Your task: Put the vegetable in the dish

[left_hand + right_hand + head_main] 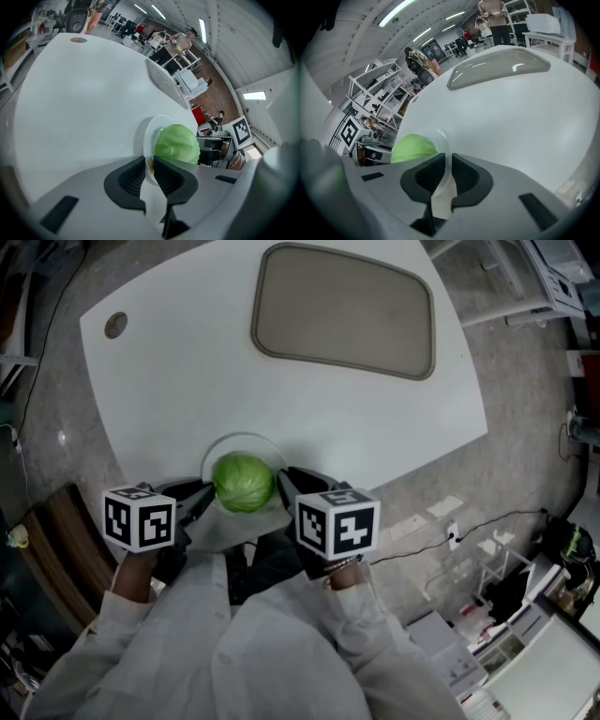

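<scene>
Jaws of the left claw (149, 168) were pinched on the rim of the dish (146, 133), its thin edge caught between the dark pads; the right claw (449, 171) was likewise clamped on the opposite side of that rim, so neither claw was spread or empty. Between the two grips, the cabbage (244, 482) lay in the middle of the dish, touching no pad; the vegetable was thus already in the dish. The dish sat at the near edge of the desk (187, 381), about midway along it, just in front of the person; whether it rested there or was held slightly clear, I could not tell. Well apart, towards the far edge, lay a flat grey tray (342, 310); a small round hole (115, 325) marked the far left corner.

As a judgement: the cabbage looked firm, round and fairly heavy for its size, so it would roll readily on a shallow, smooth dish; the dish itself seemed thin, stiff and slippery, possibly brittle, and a narrow pinch on its lip could slide under that weight. The sound hold was the one shown, two opposite points of the rim, pads set deep over the lip; the dish would need to stay level, with both claws moving together, lest the cabbage roll off.
</scene>
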A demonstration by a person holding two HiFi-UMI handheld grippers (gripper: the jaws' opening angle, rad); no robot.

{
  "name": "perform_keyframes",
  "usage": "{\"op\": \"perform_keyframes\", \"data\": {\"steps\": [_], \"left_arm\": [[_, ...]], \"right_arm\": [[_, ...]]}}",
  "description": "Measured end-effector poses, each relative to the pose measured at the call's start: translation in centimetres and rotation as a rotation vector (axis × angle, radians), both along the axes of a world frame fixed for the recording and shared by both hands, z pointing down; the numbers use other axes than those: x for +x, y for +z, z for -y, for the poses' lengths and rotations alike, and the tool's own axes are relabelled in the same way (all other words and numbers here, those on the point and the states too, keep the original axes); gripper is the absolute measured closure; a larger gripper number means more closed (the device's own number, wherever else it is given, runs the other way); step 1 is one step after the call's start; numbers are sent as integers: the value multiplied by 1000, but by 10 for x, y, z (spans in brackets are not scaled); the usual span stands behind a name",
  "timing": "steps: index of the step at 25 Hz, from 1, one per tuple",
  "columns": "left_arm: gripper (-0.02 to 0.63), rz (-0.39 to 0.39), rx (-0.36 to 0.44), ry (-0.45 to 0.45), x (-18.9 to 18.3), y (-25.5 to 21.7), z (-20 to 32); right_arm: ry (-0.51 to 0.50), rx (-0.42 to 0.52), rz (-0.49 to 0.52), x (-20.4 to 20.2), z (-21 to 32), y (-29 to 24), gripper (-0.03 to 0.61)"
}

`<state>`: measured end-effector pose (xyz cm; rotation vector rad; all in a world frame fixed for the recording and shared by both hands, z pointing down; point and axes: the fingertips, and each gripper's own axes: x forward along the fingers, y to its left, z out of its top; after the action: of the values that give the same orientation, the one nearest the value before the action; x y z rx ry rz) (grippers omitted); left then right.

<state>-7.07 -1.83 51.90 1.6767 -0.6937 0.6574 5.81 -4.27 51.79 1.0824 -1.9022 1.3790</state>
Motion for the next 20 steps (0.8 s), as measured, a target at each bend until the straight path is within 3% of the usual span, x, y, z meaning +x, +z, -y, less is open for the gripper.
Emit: {"op": "perform_keyframes", "data": {"steps": [20], "left_arm": [[566,42,-79,57,30,-10,33]], "right_arm": [[12,-141,57,30,14,-4,529]]}}
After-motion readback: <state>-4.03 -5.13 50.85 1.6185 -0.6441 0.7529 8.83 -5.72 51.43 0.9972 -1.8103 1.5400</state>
